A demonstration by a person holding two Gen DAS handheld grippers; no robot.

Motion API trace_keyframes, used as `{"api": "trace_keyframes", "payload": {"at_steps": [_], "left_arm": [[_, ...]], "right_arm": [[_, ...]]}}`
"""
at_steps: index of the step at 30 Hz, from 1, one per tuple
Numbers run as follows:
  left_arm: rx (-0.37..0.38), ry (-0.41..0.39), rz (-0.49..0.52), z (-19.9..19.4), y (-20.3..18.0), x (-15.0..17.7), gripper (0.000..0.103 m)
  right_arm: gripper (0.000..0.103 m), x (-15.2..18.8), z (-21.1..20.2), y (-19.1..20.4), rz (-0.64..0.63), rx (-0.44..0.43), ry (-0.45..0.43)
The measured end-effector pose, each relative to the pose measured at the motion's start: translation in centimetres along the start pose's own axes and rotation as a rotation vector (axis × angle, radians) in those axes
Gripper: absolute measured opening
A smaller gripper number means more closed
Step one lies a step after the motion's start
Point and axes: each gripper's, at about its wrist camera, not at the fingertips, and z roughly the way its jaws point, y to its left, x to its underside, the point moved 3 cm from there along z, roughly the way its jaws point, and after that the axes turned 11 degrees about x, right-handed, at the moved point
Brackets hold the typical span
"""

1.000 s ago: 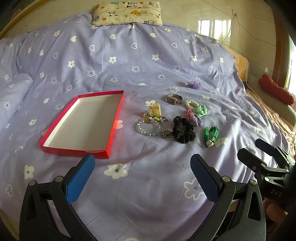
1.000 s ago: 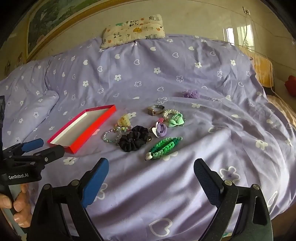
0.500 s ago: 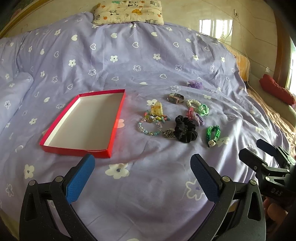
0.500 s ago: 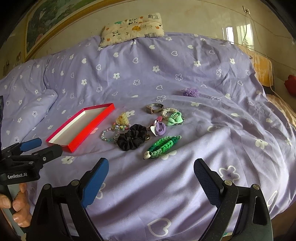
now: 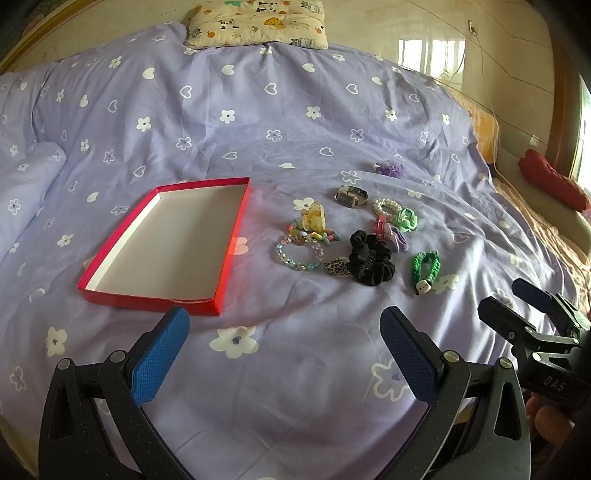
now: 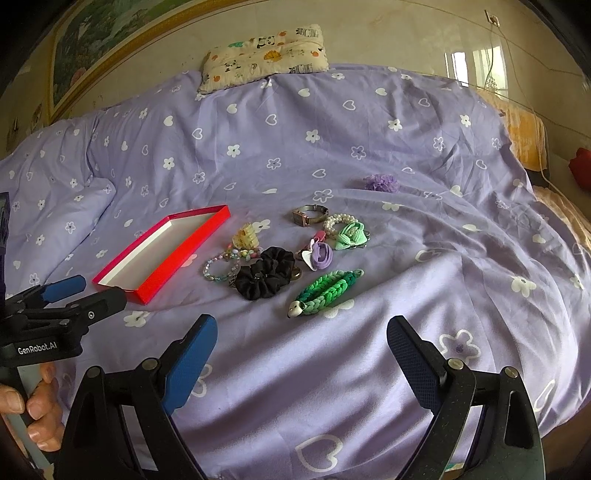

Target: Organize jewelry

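Left gripper [image 5: 284,332]: jaws spread wide, holding nothing, above the bedspread just on the near side of the red tray.
Right gripper [image 6: 301,345]: jaws spread wide, empty, above the bedspread well right of the red tray.
Red tray [image 5: 236,236]: shallow, white inside, nothing in it, flat on the bed.
Bead bracelet [image 5: 299,253]: clear and pastel beads, nearest piece to the right of the red tray.
Yellow claw clip [image 5: 313,220]: right of the red tray, just beyond the bead bracelet.
Black scrunchie [image 5: 370,262]: right of the red tray, past the bead bracelet, touching a leopard-print clip [image 5: 337,266].
Wristwatch [image 5: 351,195]: right of the red tray, level with its far corner.
Pearl bracelet [image 5: 384,205]: farther right of the red tray than the wristwatch, against a mint green bow [image 5: 406,219].
Green braided band [image 5: 424,267]: farthest right of the red tray in the cluster.
Purple scrunchie [image 5: 393,169]: lies apart, beyond and right of the red tray.
Bedspread [image 5: 258,122]: lilac with white hearts and flowers.
Pillow [image 5: 258,22]: at the head, far beyond the red tray.
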Motion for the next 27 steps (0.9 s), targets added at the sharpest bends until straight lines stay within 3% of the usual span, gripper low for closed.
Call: {"api": "trace_keyframes", "payload": {"at_steps": [27], "left_arm": [[0.004, 0.005, -0.003, 0.22, -0.26, 0.09, 0.103]], "right_arm": [[0.095, -0.49, -0.23, 0.16, -0.001, 0.0, -0.001]]}}
